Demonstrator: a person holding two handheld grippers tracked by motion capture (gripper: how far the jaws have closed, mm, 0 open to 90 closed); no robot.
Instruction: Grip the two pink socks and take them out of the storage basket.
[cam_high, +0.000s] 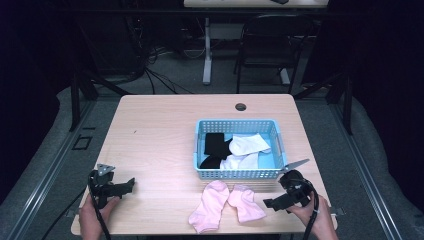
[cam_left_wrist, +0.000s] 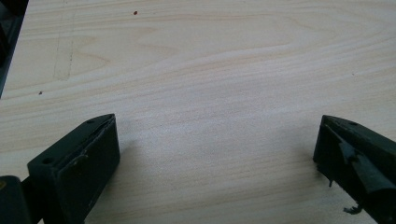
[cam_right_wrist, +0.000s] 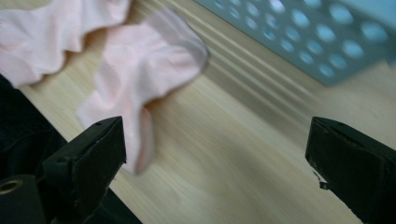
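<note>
While both claws, the left claw (cam_high: 131, 183) and right claw (cam_high: 268, 203), gape with nothing between their jaws, two pink socks (cam_high: 225, 204) lie on the counter (cam_high: 150, 140), seemingly awaiting sorting; beyond, the blue basket (cam_high: 239, 174) already holds black and white socks (cam_high: 235, 150).

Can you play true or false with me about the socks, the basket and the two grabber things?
1. Two pink socks lie on the table. True.
2. The blue basket holds black and white socks. True.
3. The right gripper is pinching a pink sock. False: its jaws stand wide apart, nothing between them.
4. The left gripper is inside the basket. False: it sits over bare table, far from the basket.
5. The pink socks are in the basket. False: they lie in front of it.
</note>
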